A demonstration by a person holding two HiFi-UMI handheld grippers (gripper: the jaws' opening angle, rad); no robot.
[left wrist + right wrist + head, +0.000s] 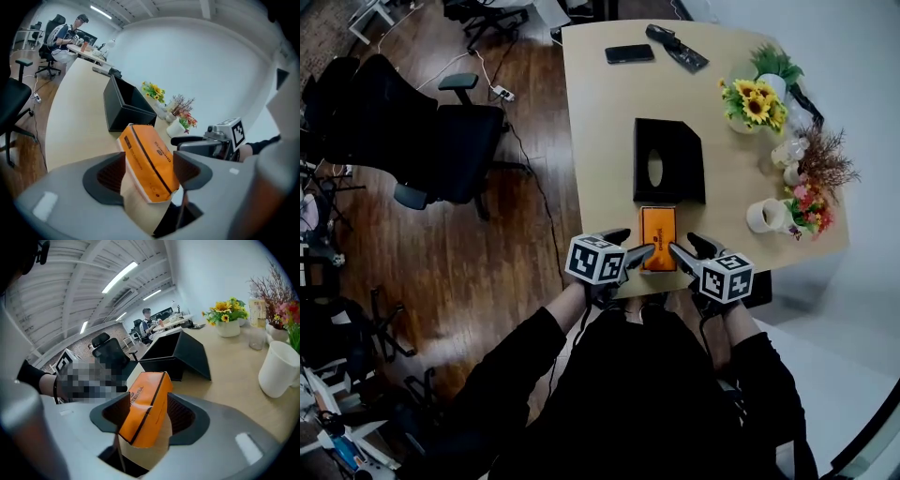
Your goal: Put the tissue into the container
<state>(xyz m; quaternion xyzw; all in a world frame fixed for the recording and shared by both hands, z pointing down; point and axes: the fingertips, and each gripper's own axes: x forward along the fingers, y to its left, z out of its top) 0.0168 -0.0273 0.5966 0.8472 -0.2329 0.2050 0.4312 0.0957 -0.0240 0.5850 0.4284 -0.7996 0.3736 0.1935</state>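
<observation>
An orange tissue pack (658,237) lies at the near edge of the wooden table (600,131), just in front of the black container (668,159), whose top has an oval slot. My left gripper (628,244) comes at the pack's near end from the left, my right gripper (686,246) from the right. In the left gripper view the pack (147,159) fills the gap between the pads of the left gripper (149,168), with the container (126,110) beyond. In the right gripper view the right gripper (149,416) is closed on the pack (145,408) too, near the container (173,355).
A sunflower pot (757,101), dried flowers (814,178) and a white mug (766,216) line the table's right side. A phone (629,53) and a dark remote (676,47) lie at the far end. Black office chairs (441,141) stand on the floor to the left.
</observation>
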